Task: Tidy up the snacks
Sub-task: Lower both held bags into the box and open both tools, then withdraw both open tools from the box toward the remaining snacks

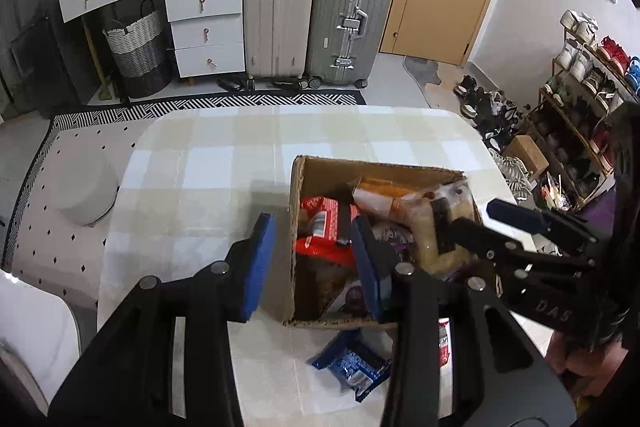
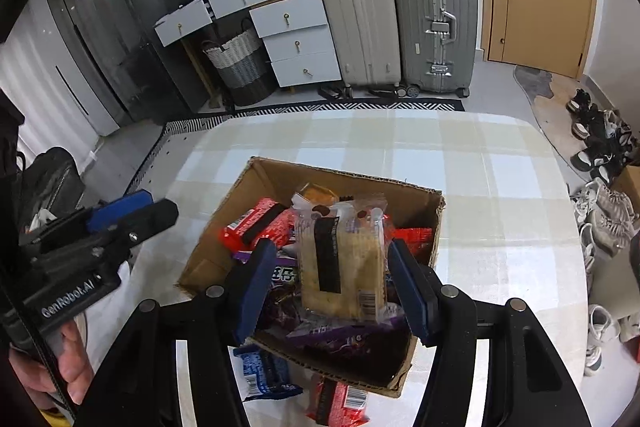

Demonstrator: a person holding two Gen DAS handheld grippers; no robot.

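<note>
1. The left gripper (image 1: 316,263), with blue pads on black fingers, hovered over the near left wall of the open brown cardboard box (image 1: 298,187); its jaws stood apart with nothing between them.
2. The right gripper (image 2: 334,285) reached over the box; a clear-wrapped pale biscuit pack with a black label (image 2: 340,263) stood upright between its pads, but whether they pressed on it could not be told.
3. Red and purple snack packets filled the box on the checked tablecloth (image 1: 208,155).
4. A blue packet (image 1: 352,367) and a red packet (image 2: 338,403) lay on the cloth just before the box.
</note>
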